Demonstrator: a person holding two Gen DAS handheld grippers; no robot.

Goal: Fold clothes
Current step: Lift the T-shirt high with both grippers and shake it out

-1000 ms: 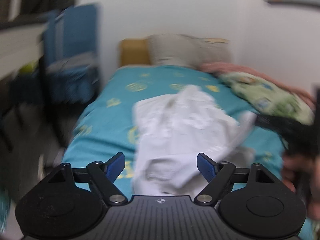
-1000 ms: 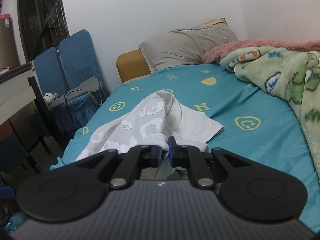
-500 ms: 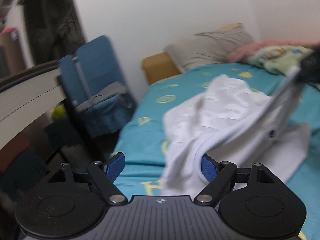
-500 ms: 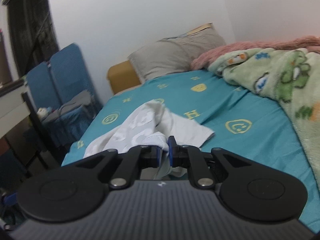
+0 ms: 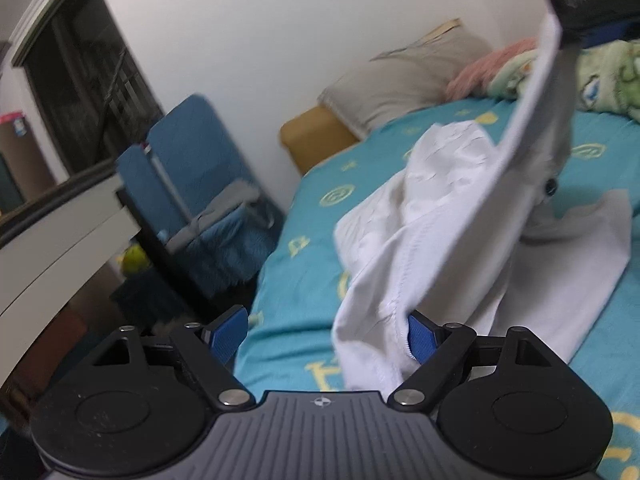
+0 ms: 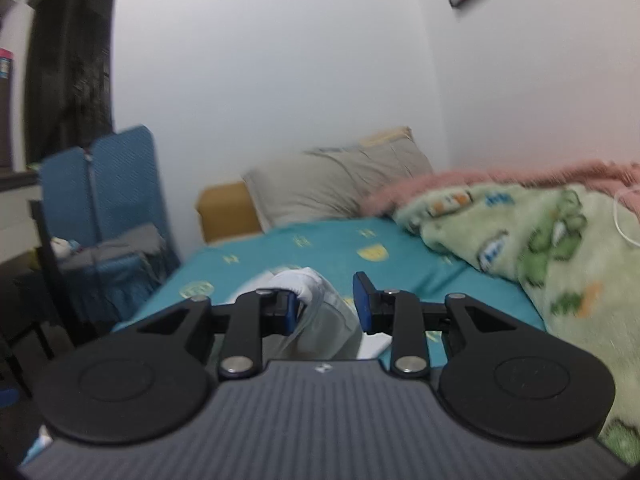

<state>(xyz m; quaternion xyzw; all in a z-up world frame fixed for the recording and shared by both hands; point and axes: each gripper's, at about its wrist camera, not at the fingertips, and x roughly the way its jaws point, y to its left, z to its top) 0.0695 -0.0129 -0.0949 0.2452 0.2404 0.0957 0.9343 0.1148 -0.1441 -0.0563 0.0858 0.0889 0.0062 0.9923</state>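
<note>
- Right gripper [image 6: 325, 307], black with blue pads, is up in the air, and its jaws are opening. One bit of the white cotton shirt [image 5: 460, 216] hangs there, draped over its left pad; the other pad does not touch it. It looks like it is letting go.
- Left gripper [image 5: 326, 334] is down low with its jaws wide apart. The shirt's hem lies between them, against one pad, not pinched. I think it is lined up to grab that edge.
- Most of the shirt rests bunched up on the teal bed sheet with yellow shapes [image 5: 304, 208], so no neat fold is made yet.
- A green fuzzy blanket [image 6: 540, 248] sits off to the side, out of the way.
</note>
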